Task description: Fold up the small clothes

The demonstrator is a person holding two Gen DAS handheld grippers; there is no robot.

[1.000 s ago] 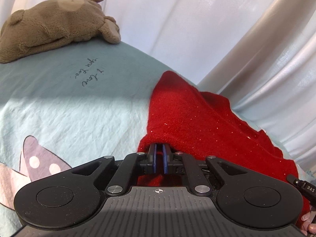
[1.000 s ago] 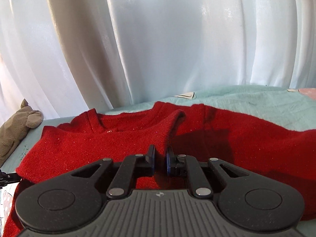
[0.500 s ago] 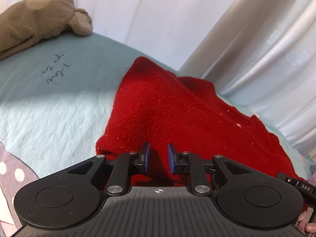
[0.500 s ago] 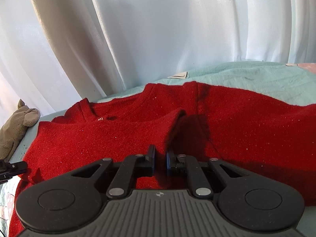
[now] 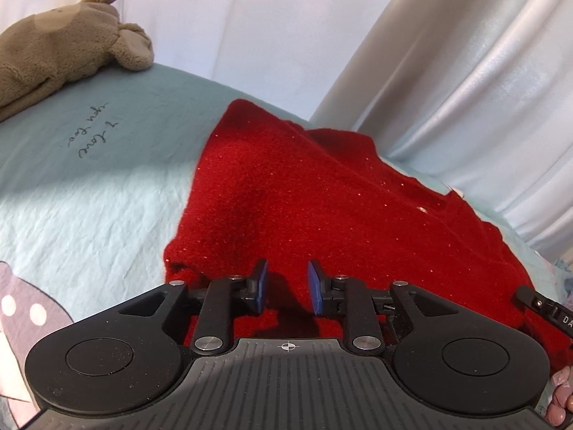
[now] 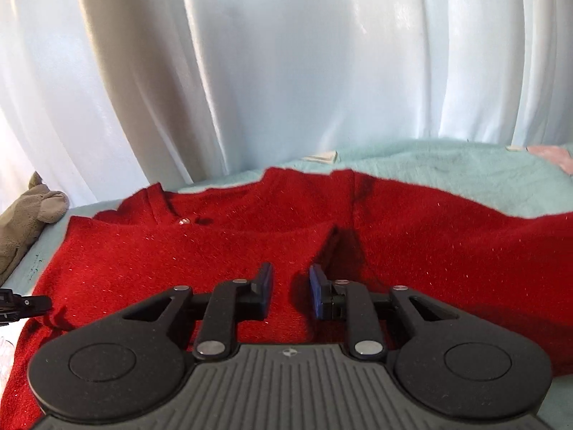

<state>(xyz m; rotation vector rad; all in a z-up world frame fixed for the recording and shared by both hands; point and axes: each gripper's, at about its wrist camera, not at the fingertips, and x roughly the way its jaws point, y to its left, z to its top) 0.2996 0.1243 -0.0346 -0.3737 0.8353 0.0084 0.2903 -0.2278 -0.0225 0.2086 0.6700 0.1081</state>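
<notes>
Released a moment ago: left gripper and right gripper now opening, pads slightly apart and off the cloth, red sweater lying flat under and ahead of both, folded flap laid down, so this fold probably done.

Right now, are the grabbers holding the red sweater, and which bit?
Nothing is held. The left gripper and right gripper are both opening, their blue pads apart above the red sweater, not pinching it.
</notes>
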